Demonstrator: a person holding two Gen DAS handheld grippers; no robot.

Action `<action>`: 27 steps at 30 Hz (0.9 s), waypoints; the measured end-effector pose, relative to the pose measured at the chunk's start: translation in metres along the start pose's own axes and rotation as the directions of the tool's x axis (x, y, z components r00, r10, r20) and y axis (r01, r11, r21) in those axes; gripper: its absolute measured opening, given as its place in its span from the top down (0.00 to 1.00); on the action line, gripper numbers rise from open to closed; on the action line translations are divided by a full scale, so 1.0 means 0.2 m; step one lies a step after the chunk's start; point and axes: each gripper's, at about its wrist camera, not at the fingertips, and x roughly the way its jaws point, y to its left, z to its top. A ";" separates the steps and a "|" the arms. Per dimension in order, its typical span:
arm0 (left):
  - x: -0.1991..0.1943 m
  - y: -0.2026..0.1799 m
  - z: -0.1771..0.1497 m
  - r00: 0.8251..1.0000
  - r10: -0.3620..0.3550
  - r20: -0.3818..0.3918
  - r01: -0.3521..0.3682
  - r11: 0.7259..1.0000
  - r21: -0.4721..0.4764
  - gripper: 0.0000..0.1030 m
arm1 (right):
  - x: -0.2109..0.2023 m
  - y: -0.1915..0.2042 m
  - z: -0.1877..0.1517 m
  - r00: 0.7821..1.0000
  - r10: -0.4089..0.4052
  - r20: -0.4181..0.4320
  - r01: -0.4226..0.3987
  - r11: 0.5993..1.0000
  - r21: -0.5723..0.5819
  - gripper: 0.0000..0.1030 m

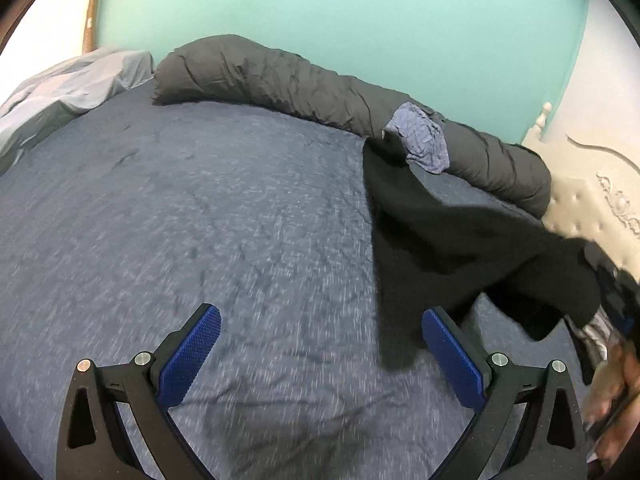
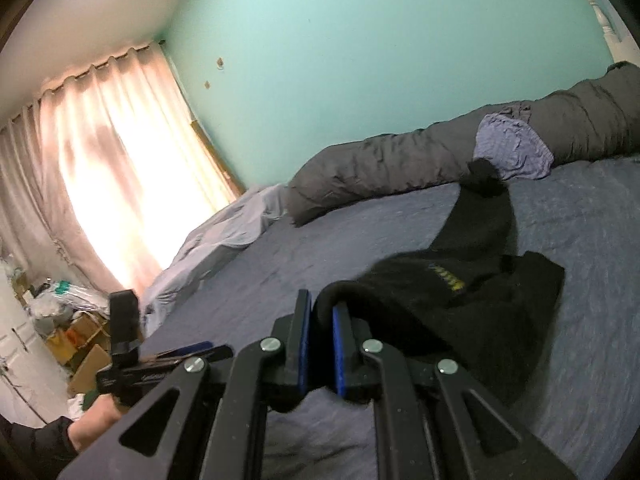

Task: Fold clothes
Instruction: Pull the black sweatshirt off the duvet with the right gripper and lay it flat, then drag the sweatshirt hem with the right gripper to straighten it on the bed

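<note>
While the right tool (image 2: 322, 320) is clamped on an edge of the black garment (image 2: 460, 292), lifting it off the bed (image 2: 580, 240), the left tool (image 1: 322, 352) hangs with jaws apart, empty. Spreading it flat seems next; the left needs a corner.

Both wrist views low over bed (image 1: 200, 200), facing teal wall (image 2: 360, 60); share dark bolster (image 1: 280, 76).

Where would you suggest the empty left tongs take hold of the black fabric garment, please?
Grip the hanging lower edge of the black fabric garment, coming from its left. The right tongs already pinch one end, and that edge droops free just ahead of the open left tongs.
</note>
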 end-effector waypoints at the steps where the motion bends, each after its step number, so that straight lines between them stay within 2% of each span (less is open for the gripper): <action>1: -0.04 0.01 -0.01 1.000 -0.001 0.002 0.001 1.000 0.001 0.00 | -0.02 0.03 -0.03 1.000 0.003 -0.008 -0.003 1.000 0.003 0.91; 3: -0.12 0.02 -0.04 1.000 -0.004 0.005 0.004 1.000 0.002 0.00 | -0.07 0.09 -0.07 1.000 0.023 -0.011 -0.023 1.000 0.017 0.92; 4: -0.15 0.02 -0.05 1.000 -0.004 0.007 0.004 1.000 0.001 0.00 | -0.10 0.14 -0.09 0.999 0.037 -0.007 -0.037 0.999 0.010 0.99; 7: -0.23 0.04 -0.09 1.000 0.001 0.008 -0.001 1.000 -0.002 0.00 | -0.17 0.29 -0.12 0.999 0.049 -0.007 -0.049 0.997 -0.056 0.99; 14: -0.36 0.06 -0.14 1.000 -0.012 0.018 0.012 1.000 -0.015 0.00 | -0.24 0.25 -0.17 0.990 -0.109 -0.091 0.109 0.994 -0.002 0.98; 18: -0.38 0.04 -0.17 1.000 -0.022 0.012 0.022 1.000 -0.004 0.00 | -0.28 0.20 -0.22 0.969 -0.197 -0.149 0.201 0.980 0.013 0.97; 24: -0.45 0.03 -0.22 0.999 -0.035 0.012 0.034 0.999 0.007 0.00 | -0.36 0.19 -0.28 0.943 -0.269 -0.195 0.278 0.960 0.022 0.96; 27: -0.48 0.03 -0.24 0.999 -0.039 0.011 0.039 0.999 0.010 0.00 | -0.40 0.20 -0.29 0.932 -0.292 -0.217 0.303 0.953 0.021 0.83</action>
